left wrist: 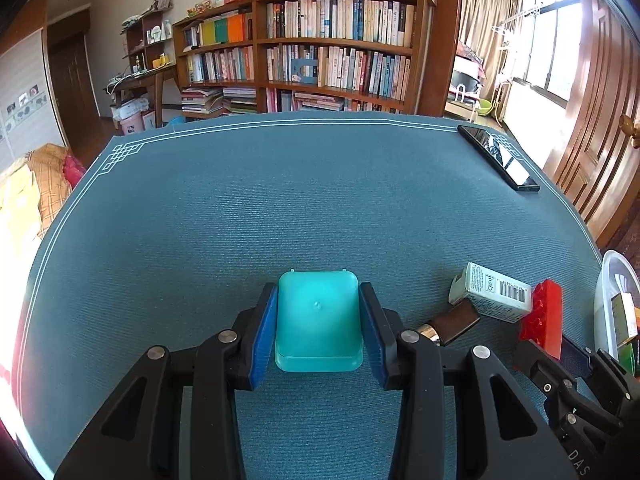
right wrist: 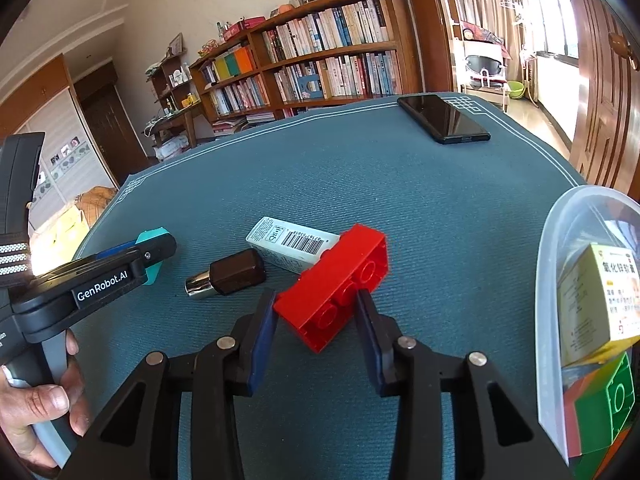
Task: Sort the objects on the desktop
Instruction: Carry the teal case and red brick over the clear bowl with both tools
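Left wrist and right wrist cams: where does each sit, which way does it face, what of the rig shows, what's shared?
Left wrist: on the left hand-held gripper, facing forward and down along its fingers at the teal box clamped between them; the right hand-held gripper shows at lower right.
Right wrist: on the right hand-held gripper, facing down at the red brick between its pads; the left hand-held gripper and the person's hand show at left.
Shared: red brick, white carton, phone, bookshelf.
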`<state>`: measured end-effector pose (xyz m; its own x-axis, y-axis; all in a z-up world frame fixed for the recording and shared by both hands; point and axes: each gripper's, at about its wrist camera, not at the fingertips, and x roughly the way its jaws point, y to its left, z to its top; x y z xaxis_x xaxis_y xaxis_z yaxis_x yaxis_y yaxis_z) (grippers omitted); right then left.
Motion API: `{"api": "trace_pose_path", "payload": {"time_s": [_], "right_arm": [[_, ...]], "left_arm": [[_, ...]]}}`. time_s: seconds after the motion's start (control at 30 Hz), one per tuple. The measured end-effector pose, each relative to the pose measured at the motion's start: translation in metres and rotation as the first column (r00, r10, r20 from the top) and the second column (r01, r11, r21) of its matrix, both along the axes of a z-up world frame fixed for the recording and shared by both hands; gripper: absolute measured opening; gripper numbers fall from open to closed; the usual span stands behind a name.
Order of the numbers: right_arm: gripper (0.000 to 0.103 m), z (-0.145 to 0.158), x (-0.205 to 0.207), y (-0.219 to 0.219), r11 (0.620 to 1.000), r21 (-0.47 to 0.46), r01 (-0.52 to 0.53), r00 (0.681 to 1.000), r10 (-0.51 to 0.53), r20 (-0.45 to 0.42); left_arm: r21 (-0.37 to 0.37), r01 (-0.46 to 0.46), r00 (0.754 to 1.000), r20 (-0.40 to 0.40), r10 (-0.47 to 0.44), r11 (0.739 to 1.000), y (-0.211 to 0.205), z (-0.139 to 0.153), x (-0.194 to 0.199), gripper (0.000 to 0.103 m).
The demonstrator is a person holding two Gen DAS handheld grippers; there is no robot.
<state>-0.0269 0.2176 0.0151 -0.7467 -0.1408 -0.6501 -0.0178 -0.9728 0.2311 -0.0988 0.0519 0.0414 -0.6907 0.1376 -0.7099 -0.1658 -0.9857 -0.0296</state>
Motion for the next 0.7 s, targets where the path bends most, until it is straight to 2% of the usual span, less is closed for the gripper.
{"api": "trace_pose_path", "payload": {"time_s": [0.1, 0.43, 0.57, 0.7], "right_arm": [[0.035, 0.002, 0.002, -0.001, 1.0, 0.004, -0.007, 1.0, 0.007, -0.004], [0.035, -0.005, -0.004, -0.002, 1.0, 0.021, 0.008, 0.999, -0.008, 0.036], [0.044, -0.006, -0.012, 0.001, 0.998, 0.032, 0.048, 0.997, -0.05, 0.059], [0.045, -0.005, -0.01, 0.007, 0.997, 0.027, 0.075, 0.995, -0.076, 0.059]], "left_arm": [[0.014, 0.009, 1.0, -0.004, -0.009, 1.0, 0.002, 0.003, 0.001, 0.043], [0.015, 0.009, 1.0, 0.001, -0.009, 1.0, 0.005, 0.003, 0.0, 0.043], [0.012, 0.013, 1.0, 0.005, -0.013, 1.0, 0.008, 0.001, 0.0, 0.043], [0.012, 0.015, 1.0, 0.007, -0.015, 1.0, 0.009, 0.0, 0.0, 0.043]]}}
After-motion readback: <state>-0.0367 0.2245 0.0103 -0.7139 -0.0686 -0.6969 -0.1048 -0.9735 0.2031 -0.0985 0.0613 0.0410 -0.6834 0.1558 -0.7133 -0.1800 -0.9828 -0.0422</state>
